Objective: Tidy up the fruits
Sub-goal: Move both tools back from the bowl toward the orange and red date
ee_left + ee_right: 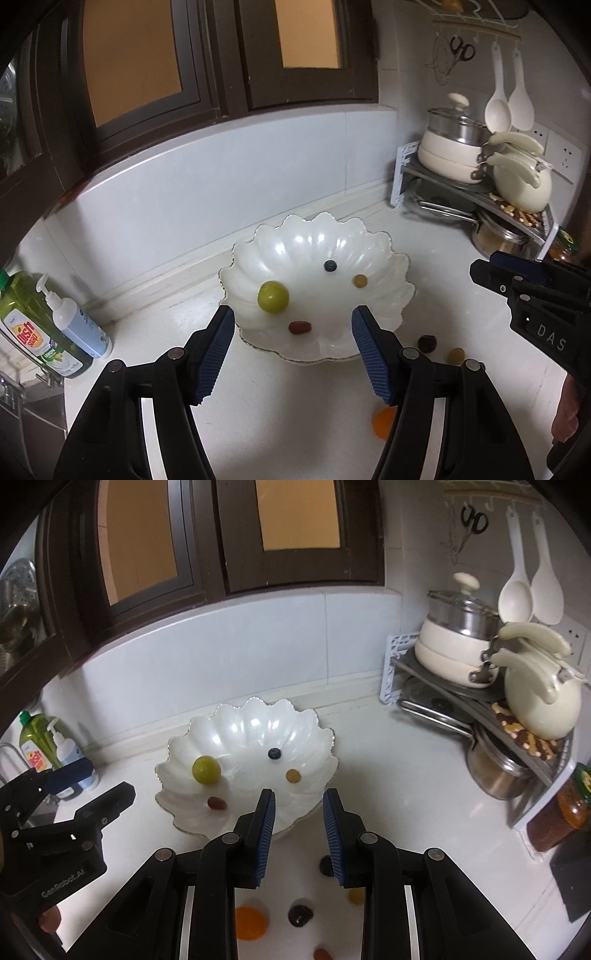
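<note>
A white scalloped bowl (321,236) (255,723) sits on the counter. It holds a green round fruit (273,297), a blueberry (330,266), a small tan fruit (359,281) and a red date (300,327). My left gripper (292,317) hovers open over the bowl's near rim, with nothing between its pads. My right gripper (299,797) hangs beside the bowl's right front, its jaws a narrow gap apart and empty. Loose on the counter below lie an orange fruit (250,923), a dark fruit (301,915) and a tan fruit (355,895).
Dish soap (40,332) and a pump bottle (79,328) stand at the left by a sink edge. A corner rack (480,701) with pots, a kettle and nuts fills the back right. Jars (569,805) stand by it. A tiled wall and a window lie behind.
</note>
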The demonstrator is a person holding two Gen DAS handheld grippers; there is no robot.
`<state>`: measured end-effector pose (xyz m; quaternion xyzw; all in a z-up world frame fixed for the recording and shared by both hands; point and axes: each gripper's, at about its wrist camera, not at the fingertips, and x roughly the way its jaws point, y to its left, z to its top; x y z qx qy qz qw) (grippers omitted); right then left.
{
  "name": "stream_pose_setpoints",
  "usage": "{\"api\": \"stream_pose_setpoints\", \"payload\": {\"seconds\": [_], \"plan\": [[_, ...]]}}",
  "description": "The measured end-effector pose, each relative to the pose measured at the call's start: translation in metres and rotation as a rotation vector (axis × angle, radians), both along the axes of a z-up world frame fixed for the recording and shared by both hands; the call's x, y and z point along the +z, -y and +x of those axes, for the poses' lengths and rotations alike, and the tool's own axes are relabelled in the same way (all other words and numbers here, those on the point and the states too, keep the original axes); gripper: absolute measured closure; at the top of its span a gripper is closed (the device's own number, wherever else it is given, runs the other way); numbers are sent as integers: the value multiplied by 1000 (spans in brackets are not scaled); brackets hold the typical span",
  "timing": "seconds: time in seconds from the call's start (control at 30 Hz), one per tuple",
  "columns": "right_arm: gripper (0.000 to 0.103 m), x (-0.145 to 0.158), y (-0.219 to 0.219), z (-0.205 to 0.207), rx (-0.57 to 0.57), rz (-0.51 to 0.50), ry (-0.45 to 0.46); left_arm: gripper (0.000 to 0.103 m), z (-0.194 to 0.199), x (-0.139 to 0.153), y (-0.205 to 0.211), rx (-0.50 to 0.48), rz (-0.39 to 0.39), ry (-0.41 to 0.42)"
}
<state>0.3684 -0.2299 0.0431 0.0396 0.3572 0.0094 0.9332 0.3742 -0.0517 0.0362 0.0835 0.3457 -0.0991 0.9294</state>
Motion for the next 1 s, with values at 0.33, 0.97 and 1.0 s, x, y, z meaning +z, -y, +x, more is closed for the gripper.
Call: {"api": "stream_pose_setpoints", "payload": {"seconds": [0.33,0.97,1.0], "plan": [[75,8,15,-43,-39,-24,48,36,-35,11,8,-43,0,46],[75,-11,24,-96,-65,-3,25,36,-77,-7,18,-161,-4,23],[75,-13,23,-98,-65,1,19,36,-78,-8,19,-167,-4,18]]}}
